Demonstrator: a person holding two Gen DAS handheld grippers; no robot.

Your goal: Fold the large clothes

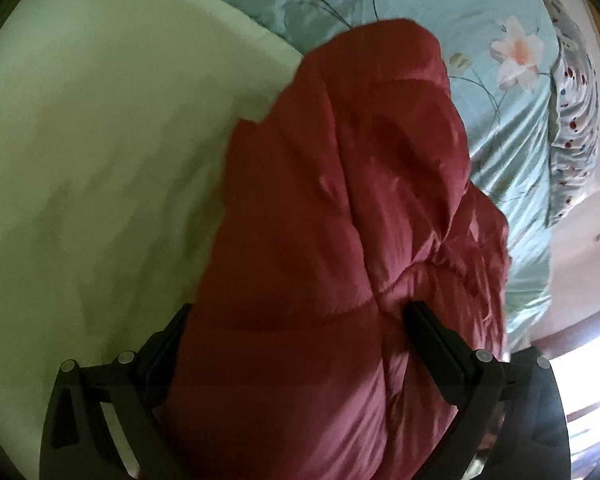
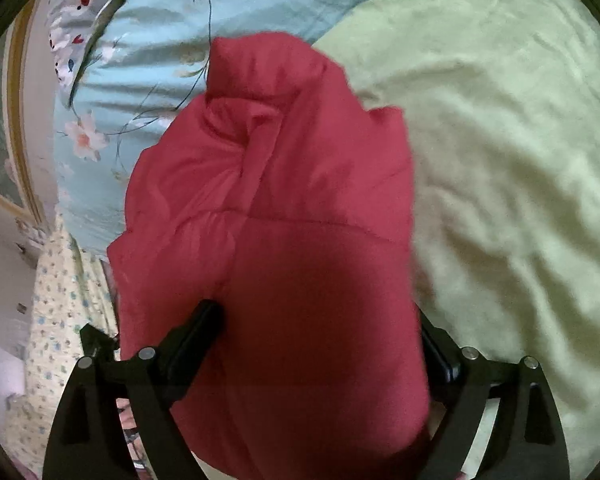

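The left claw [image 1: 300,320] grips a thick bunch of the red padded jacket [image 1: 340,200], its two fingers spread around the bulk and pressing into it. The right claw [image 2: 320,320] is clamped the same way on the jacket [image 2: 284,208], fabric filling the gap between its fingers. From each claw the jacket runs straight ahead, its long axis in line with the fingers, ending in a bunched lump at the far end. It appears held up off the bed, though whether the far end touches I cannot tell. Beyond it lies a pale green blanket [image 1: 100,160] to the left claw's left and the right claw's right [image 2: 500,160]. Further out is a blue flowered sheet [image 1: 480,20]. Neither claw is nearer; both share the load.
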